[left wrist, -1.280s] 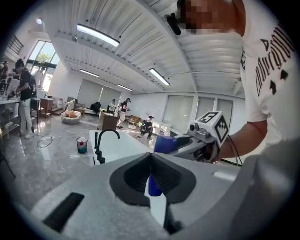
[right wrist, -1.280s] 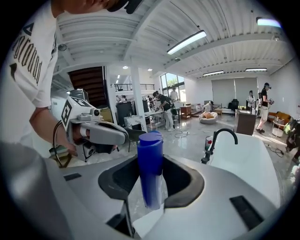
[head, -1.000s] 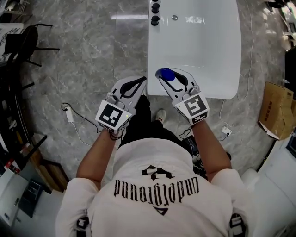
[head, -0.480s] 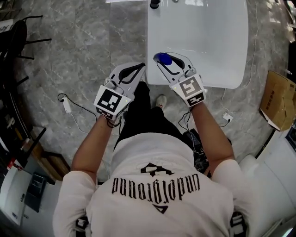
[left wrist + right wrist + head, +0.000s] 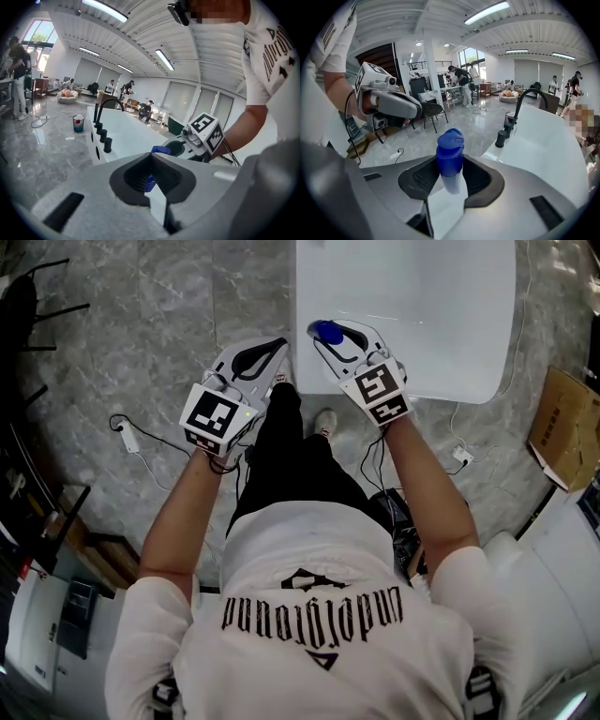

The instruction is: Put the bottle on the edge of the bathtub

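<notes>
A bottle (image 5: 450, 152) with a blue cap (image 5: 327, 331) and a pale body stands upright between the pads of my right gripper (image 5: 450, 165), which is shut on it. In the head view my right gripper (image 5: 336, 336) holds the bottle over the near left corner of the white bathtub (image 5: 441, 343). Whether the bottle touches the rim is not visible. My left gripper (image 5: 278, 346) hangs beside the tub's left side over the floor. Its jaws are shut with the tips together and nothing held (image 5: 151, 154). The left gripper view shows the bottle's cap (image 5: 160, 150) beyond those tips.
A black faucet (image 5: 526, 99) and black knobs (image 5: 107, 144) stand at the tub's far end. A cup (image 5: 78, 123) sits on the floor. A cardboard box (image 5: 562, 432) lies right of the tub, dark chairs (image 5: 33, 306) at left, a cable with a plug (image 5: 124, 437) on the floor.
Both grippers have sunk and moved forward toward the tub's near end, the bottle still in the right one. The faucet knobs have slid out of the head view's top.
</notes>
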Tool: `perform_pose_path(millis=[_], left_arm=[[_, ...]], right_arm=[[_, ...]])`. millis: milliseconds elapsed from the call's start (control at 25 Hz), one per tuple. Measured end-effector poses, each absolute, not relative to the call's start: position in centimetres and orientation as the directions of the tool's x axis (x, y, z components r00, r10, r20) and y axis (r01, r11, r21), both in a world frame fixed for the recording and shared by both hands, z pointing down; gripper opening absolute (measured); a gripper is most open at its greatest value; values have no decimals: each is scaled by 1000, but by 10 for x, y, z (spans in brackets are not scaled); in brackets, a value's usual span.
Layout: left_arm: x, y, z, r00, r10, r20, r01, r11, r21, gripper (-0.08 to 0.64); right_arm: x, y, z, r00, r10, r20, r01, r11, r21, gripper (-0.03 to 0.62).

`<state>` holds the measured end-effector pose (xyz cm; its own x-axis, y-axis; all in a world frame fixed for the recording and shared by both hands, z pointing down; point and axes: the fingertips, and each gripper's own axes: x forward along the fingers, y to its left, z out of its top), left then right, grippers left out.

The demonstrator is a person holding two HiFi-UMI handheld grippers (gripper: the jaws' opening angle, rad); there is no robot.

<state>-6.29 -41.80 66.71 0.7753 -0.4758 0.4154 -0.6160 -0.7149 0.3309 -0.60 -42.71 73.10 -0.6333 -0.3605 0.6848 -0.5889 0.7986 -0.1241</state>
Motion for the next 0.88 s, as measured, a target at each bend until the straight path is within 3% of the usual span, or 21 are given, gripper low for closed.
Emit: perform_pose_path(millis=[880], left_arm=[[-62, -423, 713, 765, -445, 465, -618, -710, 337, 15]], right_arm=[[1, -429, 792, -556, -318, 768, -528, 849, -31, 156]])
